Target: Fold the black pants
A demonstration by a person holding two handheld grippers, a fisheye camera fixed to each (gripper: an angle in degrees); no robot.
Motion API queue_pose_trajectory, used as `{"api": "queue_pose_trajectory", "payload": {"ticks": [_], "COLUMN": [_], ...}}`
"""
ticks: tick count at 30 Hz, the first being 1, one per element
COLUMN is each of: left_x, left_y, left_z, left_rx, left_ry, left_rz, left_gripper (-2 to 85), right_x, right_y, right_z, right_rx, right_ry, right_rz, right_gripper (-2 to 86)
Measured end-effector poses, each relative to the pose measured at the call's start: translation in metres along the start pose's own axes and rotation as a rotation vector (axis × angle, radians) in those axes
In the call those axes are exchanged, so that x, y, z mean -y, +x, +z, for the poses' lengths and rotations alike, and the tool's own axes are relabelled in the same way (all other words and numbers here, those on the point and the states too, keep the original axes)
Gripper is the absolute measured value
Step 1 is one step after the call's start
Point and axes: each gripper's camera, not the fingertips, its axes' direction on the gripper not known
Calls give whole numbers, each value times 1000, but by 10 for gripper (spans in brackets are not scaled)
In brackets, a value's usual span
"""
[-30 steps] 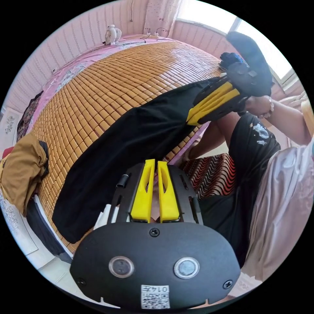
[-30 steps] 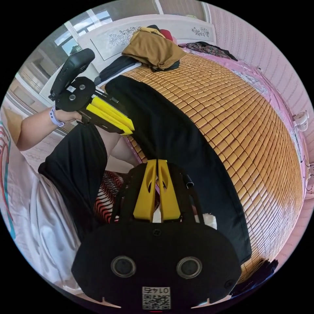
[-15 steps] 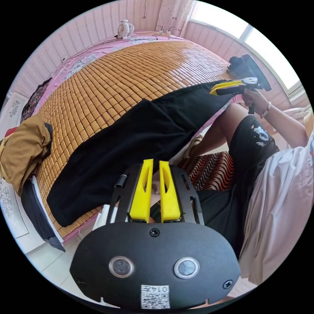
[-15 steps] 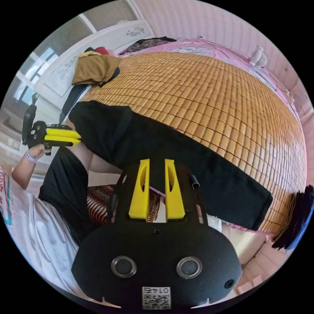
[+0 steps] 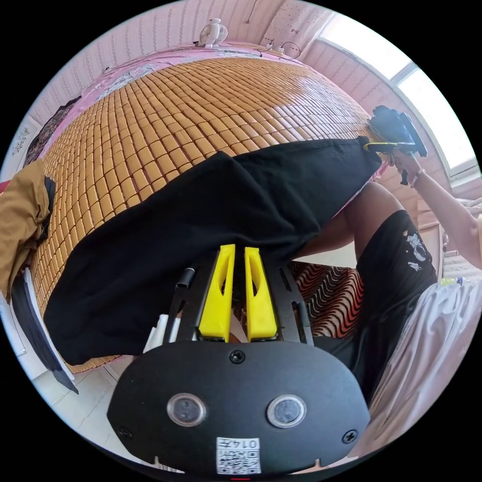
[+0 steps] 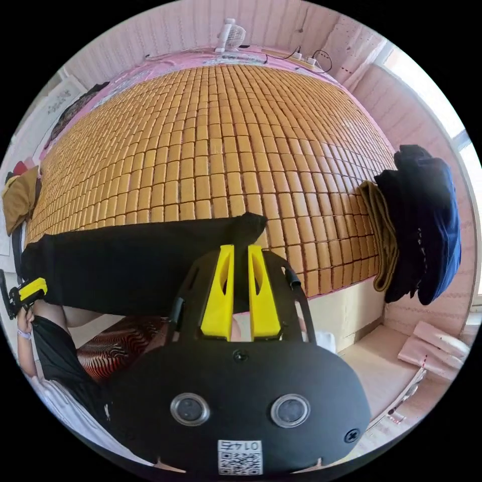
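The black pants [image 5: 201, 216] lie stretched along the near edge of the bamboo mat [image 5: 175, 115] on the bed. In the left gripper view my left gripper [image 5: 235, 249] has its yellow jaws nearly together, with black cloth between them at the pants' near edge. At the far end of the pants my right gripper [image 5: 384, 146] is held by a hand. In the right gripper view my right gripper [image 6: 241, 247] pinches the bunched end of the pants [image 6: 125, 261]. The left gripper [image 6: 30, 290] is at the other end.
A brown garment [image 5: 20, 211] lies at one end of the mat. A stack of dark blue clothes [image 6: 427, 221] hangs at the other end. A small fan [image 6: 228, 35] stands by the far wall. The person's legs and black shorts [image 5: 396, 261] are beside the bed edge.
Both grippers moved apart along the pants to opposite ends. Their jaws opened half a second ago and have narrowed again over the cloth. The pants now lie straighter along the mat's edge.
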Motion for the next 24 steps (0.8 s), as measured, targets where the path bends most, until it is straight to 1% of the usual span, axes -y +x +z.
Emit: {"api": "queue_pose_trajectory", "payload": {"ticks": [2, 5, 7, 10, 12, 13, 14, 15, 16, 17, 18, 19, 20, 21, 22, 24], "left_x": [1, 2, 1, -1, -3, -3, -2, 1, 7, 10, 13, 16, 16, 17, 17, 15], "left_y": [4, 8, 10, 13, 17, 22, 24, 29, 34, 36, 40, 43, 45, 48, 49, 49], "left_z": [2, 7, 10, 4, -3, -6, -7, -4, 4, 8, 16, 24, 27, 33, 34, 34], "left_rx": [21, -5, -7, 3, -1, -18, -31, -71, -114, -131, -152, -142, -130, -104, -93, -82], "left_ry": [2, 2, 7, 22, 66, 105, 122, 136, 118, 108, 97, 85, 78, 59, 64, 69], "left_rz": [16, 30, 23, 23, 48, 70, 84, 105, 118, 118, 116, 105, 103, 105, 104, 103], "left_gripper": [34, 17, 11, 7, 1, -4, -6, -8, -9, -9, -9, -10, -10, -10, -10, -10], "right_x": [7, 12, 11, 6, 0, -2, -3, -2, 0, 3, 7, 10, 15, 17, 18, 23], "right_y": [4, 31, 45, 53, 43, 36, 18, -9, -26, -61, -101, -122, -164, -203, -220, -270], "right_z": [-9, -27, -24, -23, -45, -51, -64, -74, -77, -83, -85, -85, -83, -82, -81, -77], "right_rx": [-44, 17, 35, -45, -115, -117, -88, -6, 48, 159, 259, 308, 380, 401, 392, 284], "right_ry": [-1, 50, 37, -25, 40, 70, 132, 176, 190, 212, 211, 197, 152, 118, 113, 123], "right_rz": [-23, 114, 182, 242, 229, 212, 154, 47, -22, -149, -276, -343, -483, -600, -655, -797], "right_gripper": [48, 53, 60, 63, 49, 44, 32, 22, 18, 10, 3, 1, -4, -6, -7, -9]}}
